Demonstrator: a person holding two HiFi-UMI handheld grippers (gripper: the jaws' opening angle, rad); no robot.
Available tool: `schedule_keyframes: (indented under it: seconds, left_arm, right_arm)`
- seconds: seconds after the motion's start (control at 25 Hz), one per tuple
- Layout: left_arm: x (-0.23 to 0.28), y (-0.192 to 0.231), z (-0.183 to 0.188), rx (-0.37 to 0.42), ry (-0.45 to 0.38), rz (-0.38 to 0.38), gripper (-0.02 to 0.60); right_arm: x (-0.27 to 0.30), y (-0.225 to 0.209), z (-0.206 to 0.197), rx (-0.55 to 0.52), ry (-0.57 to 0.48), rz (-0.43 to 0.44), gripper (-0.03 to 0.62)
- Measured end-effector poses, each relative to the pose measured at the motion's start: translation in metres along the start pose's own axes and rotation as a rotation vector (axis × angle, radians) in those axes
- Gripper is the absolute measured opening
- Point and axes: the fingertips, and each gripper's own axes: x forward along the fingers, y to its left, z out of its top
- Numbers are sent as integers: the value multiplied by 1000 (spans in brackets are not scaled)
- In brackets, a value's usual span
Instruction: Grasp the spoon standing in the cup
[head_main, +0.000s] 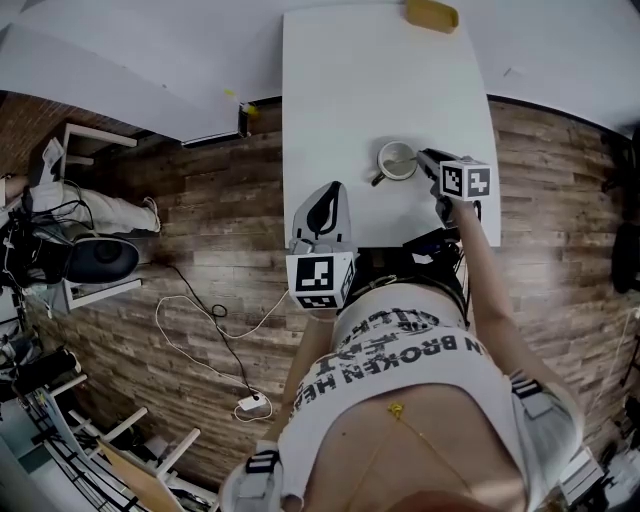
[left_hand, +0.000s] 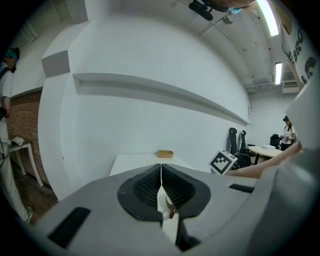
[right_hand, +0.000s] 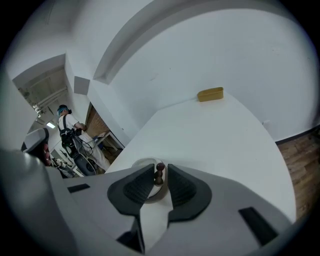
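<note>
1. Cup (head_main: 397, 160): it stands upright on the white table (head_main: 340, 90), on the half of the table nearer you.
2. Spoon (right_hand: 159, 172): it stands in the cup, and its brown knobbed handle end sticks up above the cup's rim. In the head view it is too small to make out.
3. Your right gripper (head_main: 428, 160): it sits just to the right of the cup in the head view, angled down at it. In the right gripper view the jaws are part open and the spoon handle stands between the pads (right_hand: 182, 187). A sliver of gap shows on each side, so there is no squeeze on it and nothing is held.
4. Your left gripper (head_main: 333, 190): it is left of the cup and nearer to you, over the table's near edge and clear of the cup. In the left gripper view the pads meet along one seam, so the jaws are fully together with nothing between them.
5. Cup handle (head_main: 378, 180): it sticks out from the cup towards the left gripper's side.
6. Tan object (head_main: 432, 14): it lies at the far end of the table, well beyond the cup and apart from both grippers.
7. Wood floor (head_main: 200, 250): it shows on both sides of the cup's table.
</note>
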Motion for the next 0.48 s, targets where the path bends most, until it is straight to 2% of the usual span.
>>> schedule_keyframes:
  seconds: [0.16, 0.48]
  left_arm:
    - [-1, 4, 0, -4, 2, -5, -5]
    - [-3, -1, 1, -2, -4, -3, -5]
  right_arm:
    - [4, 6, 0, -1, 9, 12, 55]
    - [-5, 9, 1, -58, -1, 17, 48]
